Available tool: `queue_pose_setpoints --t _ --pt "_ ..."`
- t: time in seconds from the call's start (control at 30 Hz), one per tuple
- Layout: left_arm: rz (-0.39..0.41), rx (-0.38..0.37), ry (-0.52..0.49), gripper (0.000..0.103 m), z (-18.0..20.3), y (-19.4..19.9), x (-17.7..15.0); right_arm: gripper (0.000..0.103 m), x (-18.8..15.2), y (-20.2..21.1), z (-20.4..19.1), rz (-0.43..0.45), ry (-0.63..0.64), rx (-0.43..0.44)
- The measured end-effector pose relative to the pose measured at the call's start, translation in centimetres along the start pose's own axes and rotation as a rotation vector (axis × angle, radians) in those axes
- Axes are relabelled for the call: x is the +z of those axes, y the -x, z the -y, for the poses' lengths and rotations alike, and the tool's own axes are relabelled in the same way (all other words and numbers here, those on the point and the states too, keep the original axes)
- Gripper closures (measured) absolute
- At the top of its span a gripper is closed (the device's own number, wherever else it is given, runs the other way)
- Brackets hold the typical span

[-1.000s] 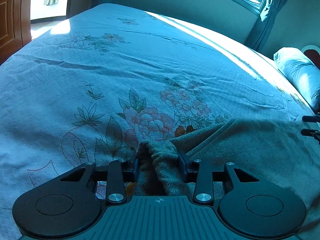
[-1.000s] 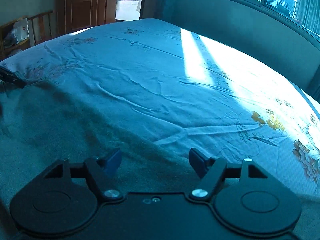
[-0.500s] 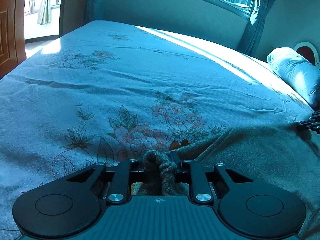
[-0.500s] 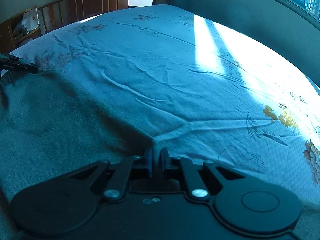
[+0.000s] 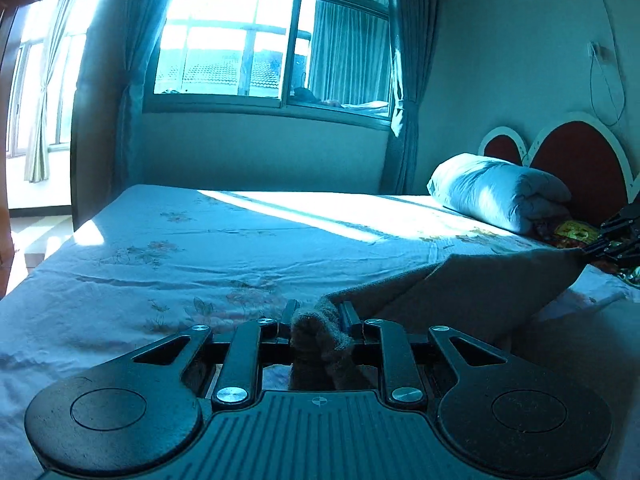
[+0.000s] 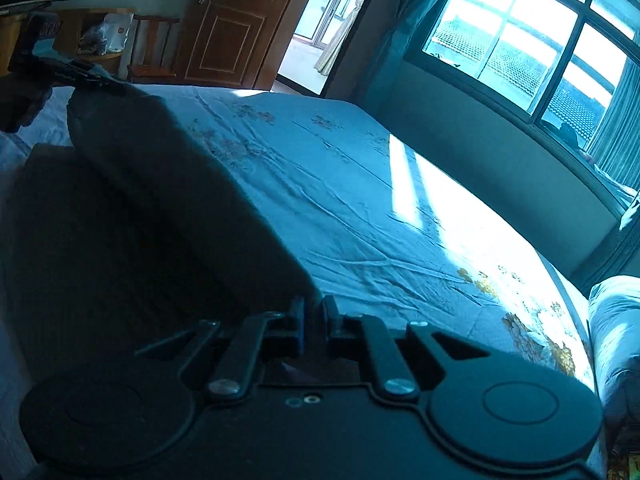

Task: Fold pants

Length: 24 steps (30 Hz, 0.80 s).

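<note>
The pants are held up off the bed by two corners. One thick bunch of cloth is pinched tight in the left gripper. A thin edge is pinched in the right gripper, w/ its fingers nearly shut on it. The cloth is stretched between the two like a little tent, and the rest of the pants is spread flat on the bed below, seen dark in the right wrist view.

What could go wrong:

- The thin edge could be lost by the right gripper. Only a small bit of cloth seems to be caught there, so it could be pulled out by a hard tug or a fast swing. Then that side would drop and the fold would be crooked.
- If the two grippers are moved apart too much, the cloth would be pulled too tight & could slip out.
- If one side is carried farther than the other, the top layer would be laid down slanted, not edge on edge.
- If the cloth is let go too high, it could be crumpled into a heap, w/ wrinkles left in.
- The bed sheet itself could be dragged along if the pants are pulled low across it.
</note>
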<state>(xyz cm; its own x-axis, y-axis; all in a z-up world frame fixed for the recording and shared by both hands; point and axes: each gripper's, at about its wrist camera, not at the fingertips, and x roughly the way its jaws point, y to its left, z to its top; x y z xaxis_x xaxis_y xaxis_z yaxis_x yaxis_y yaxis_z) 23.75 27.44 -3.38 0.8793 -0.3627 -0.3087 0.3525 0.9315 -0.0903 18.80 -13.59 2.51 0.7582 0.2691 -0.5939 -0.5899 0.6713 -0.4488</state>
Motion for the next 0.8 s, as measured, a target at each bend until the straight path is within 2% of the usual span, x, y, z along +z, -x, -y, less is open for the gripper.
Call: queue_pose_setpoints --t 0.03,0.07,0.1,0.13,0.2,0.33,0.4,0.57,0.7,0.8 --pt "-0.015 0.012 0.019 0.069 0.6 1.2 -1.3 0.099 -1.5 0.8 -1.9 -0.015 0.035 -0.021" --pt "-0.034 0.038 0.043 0.064 1.1 2.2 -2.4 0.091 -2.9 1.5 -3.5 -0.021 0.047 -0.045" --pt "-0.035 0.069 0.067 0.050 1.5 3.5 -3.6 0.089 -4.1 2.3 -4.7 -0.020 0.033 -0.071" --pt "-0.013 0.103 0.101 0.025 1.7 5.1 -4.6 0.086 -5.0 2.8 -5.4 -0.025 0.005 -0.083" --pt "0.021 0.166 0.185 0.008 1.8 7.8 -6.2 0.077 -6.4 4.0 -5.9 -0.034 -0.122 -0.096" --pt "-0.051 0.209 0.259 0.008 2.8 9.7 -7.2 0.073 -6.8 4.9 -5.2 -0.001 -0.313 -0.125" --pt "-0.048 0.247 0.291 0.009 3.7 10.7 -7.3 0.067 -6.5 5.0 -4.6 0.027 -0.388 -0.130" --pt "-0.041 0.308 0.465 0.009 4.6 12.3 -7.6 0.067 -6.0 6.1 -5.0 0.058 -0.461 -0.121" --pt "-0.015 0.266 0.629 0.009 5.2 13.2 -8.5 0.066 -6.2 6.6 -5.8 0.067 -0.493 -0.146" --pt "-0.013 0.202 0.753 0.015 5.6 11.9 -8.9 0.063 -6.4 6.2 -5.6 0.058 -0.561 -0.165"
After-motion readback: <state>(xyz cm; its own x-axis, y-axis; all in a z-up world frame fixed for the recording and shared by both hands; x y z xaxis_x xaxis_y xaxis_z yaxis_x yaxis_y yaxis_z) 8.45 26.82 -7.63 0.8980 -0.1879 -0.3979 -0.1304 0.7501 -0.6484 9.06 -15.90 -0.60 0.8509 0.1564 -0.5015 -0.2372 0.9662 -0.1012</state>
